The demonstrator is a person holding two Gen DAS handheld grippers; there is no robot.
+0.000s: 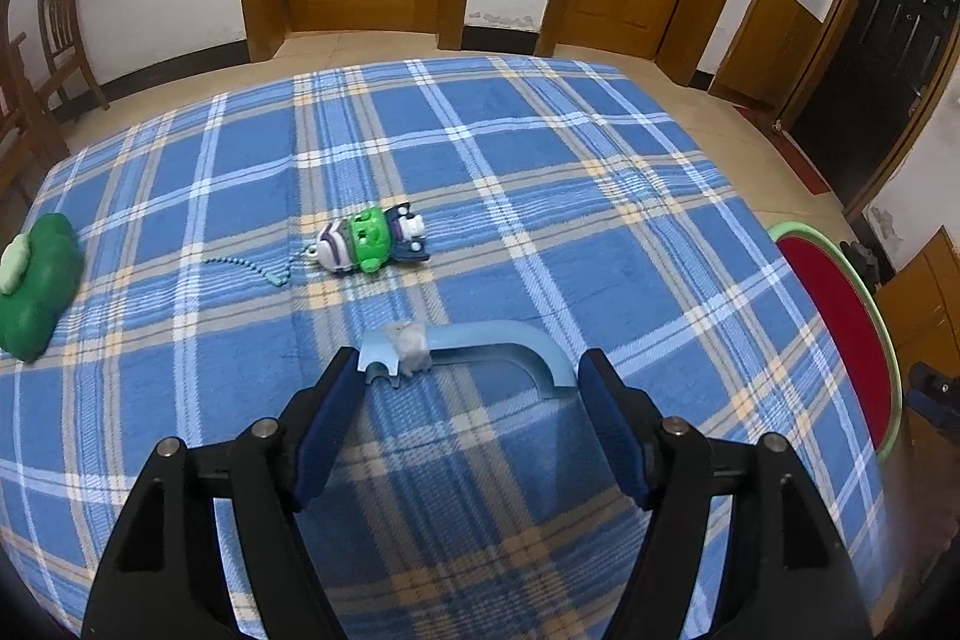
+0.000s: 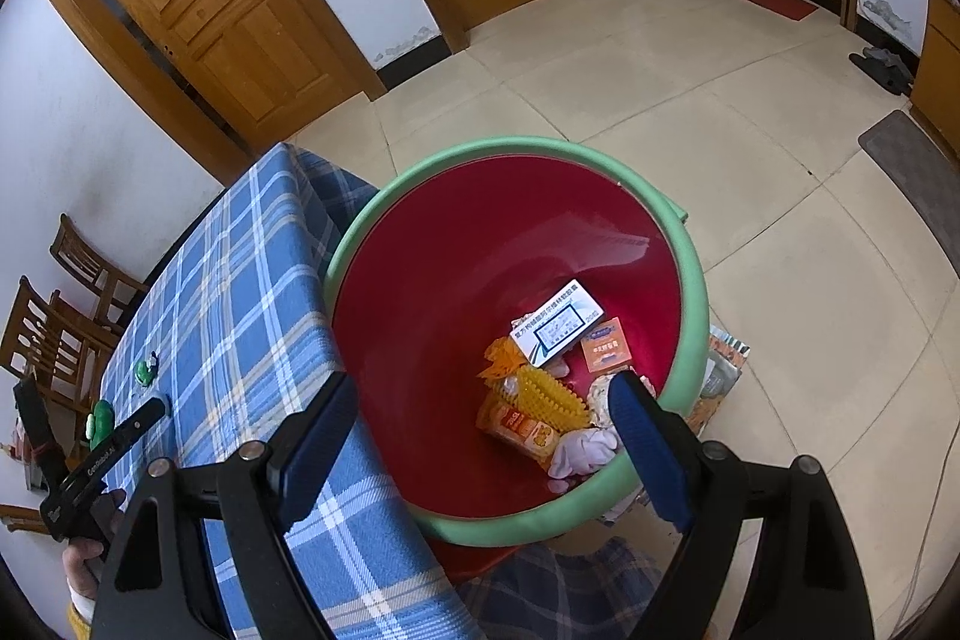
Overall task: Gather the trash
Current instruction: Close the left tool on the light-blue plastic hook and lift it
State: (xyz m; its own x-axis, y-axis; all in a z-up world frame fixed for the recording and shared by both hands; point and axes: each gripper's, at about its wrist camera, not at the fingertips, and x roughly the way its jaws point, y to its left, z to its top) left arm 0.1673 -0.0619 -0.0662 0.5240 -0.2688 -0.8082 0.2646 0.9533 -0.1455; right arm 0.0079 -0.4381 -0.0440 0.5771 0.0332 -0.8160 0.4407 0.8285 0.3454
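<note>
A light-blue curved plastic piece (image 1: 480, 349) with a grey wad stuck on it lies on the blue plaid table (image 1: 540, 172), just past my open, empty left gripper (image 1: 471, 376). A green and purple toy keychain (image 1: 375, 241) lies farther out. My right gripper (image 2: 483, 409) is open and empty above the red bin with a green rim (image 2: 456, 280), which stands beside the table. In the bin lie a white box (image 2: 555, 319), an orange packet (image 2: 606, 343), yellow wrappers (image 2: 534, 415) and a white wad (image 2: 582, 451).
A green toy (image 1: 36, 274) sits at the table's left edge. The bin's rim (image 1: 840, 316) shows at the table's right edge. Wooden chairs (image 1: 60, 34) stand at the left. Doors line the far wall. A packet (image 2: 720, 370) lies on the floor by the bin.
</note>
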